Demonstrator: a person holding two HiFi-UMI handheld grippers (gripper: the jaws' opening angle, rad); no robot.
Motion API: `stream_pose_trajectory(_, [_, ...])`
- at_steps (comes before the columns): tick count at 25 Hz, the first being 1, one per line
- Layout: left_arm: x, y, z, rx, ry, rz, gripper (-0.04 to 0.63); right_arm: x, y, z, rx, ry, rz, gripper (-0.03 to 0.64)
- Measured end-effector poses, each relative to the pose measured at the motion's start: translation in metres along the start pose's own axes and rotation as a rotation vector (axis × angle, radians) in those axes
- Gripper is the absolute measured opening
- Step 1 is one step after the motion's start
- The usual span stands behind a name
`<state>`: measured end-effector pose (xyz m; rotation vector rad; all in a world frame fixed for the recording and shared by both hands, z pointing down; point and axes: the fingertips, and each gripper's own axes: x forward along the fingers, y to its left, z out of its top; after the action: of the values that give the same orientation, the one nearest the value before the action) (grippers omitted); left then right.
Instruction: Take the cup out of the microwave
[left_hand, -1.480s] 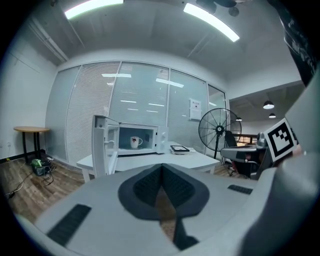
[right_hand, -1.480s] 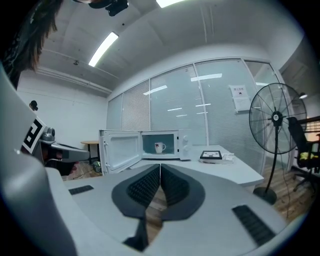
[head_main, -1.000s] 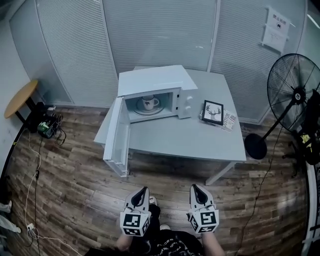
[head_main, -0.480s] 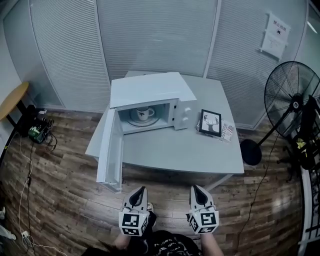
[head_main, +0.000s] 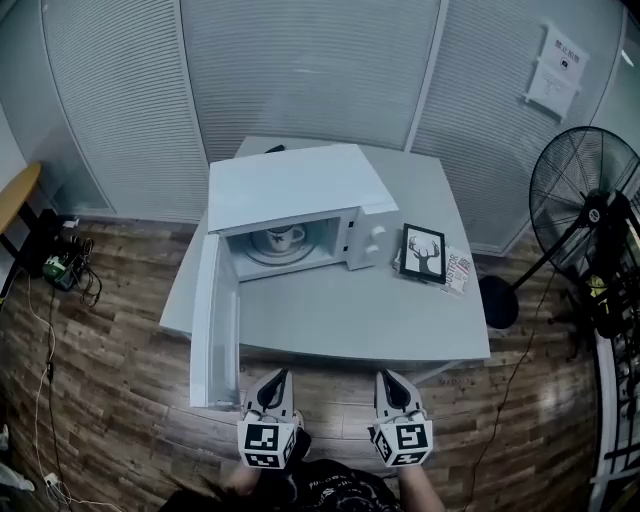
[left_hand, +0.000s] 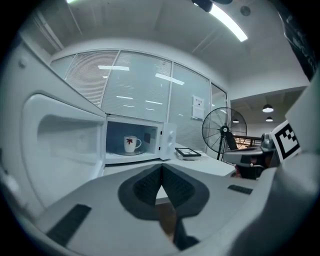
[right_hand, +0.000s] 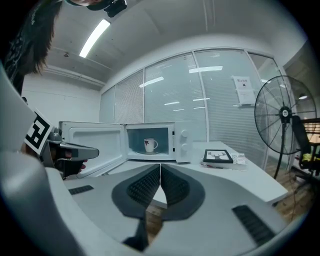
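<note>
A white microwave (head_main: 290, 190) stands on the grey table (head_main: 340, 310), its door (head_main: 212, 320) swung wide toward me. Inside, on the glass turntable, sits a white cup (head_main: 282, 238) with a red leaf print, also seen as the cup (left_hand: 131, 144) and the cup (right_hand: 150, 145). My left gripper (head_main: 277, 381) and right gripper (head_main: 390, 381) hover side by side over the floor before the table's near edge, well short of the microwave. Both are shut with nothing between the jaws, as the left gripper (left_hand: 161, 175) and right gripper (right_hand: 160, 175) views show.
A framed deer picture (head_main: 424, 253) and a booklet (head_main: 458, 272) lie on the table right of the microwave. A standing fan (head_main: 580, 205) is at the right. Cables and a green device (head_main: 58, 265) lie on the wood floor at the left.
The table and microwave have come closer to me and sit lower in the head view. Both grippers have advanced with me toward the table, still shut.
</note>
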<state>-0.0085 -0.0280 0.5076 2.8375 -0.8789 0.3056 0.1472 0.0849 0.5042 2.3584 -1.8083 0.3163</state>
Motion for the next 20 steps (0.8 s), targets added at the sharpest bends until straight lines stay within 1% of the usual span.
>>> stream_pose_trajectory(3, [0.017,0.008,0.009,0.052,-0.003,-0.009,0.006,0.016,0.001,0.006,-0.01,0.004,-0.005,0.005])
stream_pose_trajectory(6, [0.033,0.013,0.017,0.05,-0.007,-0.041,0.006,0.031,-0.001,0.014,-0.015,0.007,-0.021,0.005])
stream_pose_trajectory(9, [0.048,0.017,0.029,0.096,-0.011,-0.054,0.006,0.048,0.003,0.024,-0.029,0.0,-0.028,0.005])
stream_pose_trajectory(11, [0.057,0.017,0.037,0.115,-0.028,-0.079,0.006,0.06,0.009,0.032,-0.055,-0.006,-0.025,0.005])
stream_pose_trajectory(14, [0.069,0.02,0.046,0.105,-0.045,-0.1,0.006,0.076,0.015,0.041,-0.071,-0.013,-0.023,0.005])
stream_pose_trajectory(20, [0.078,0.038,0.051,0.092,-0.051,-0.068,0.006,0.102,0.026,0.054,-0.081,-0.023,-0.001,0.005])
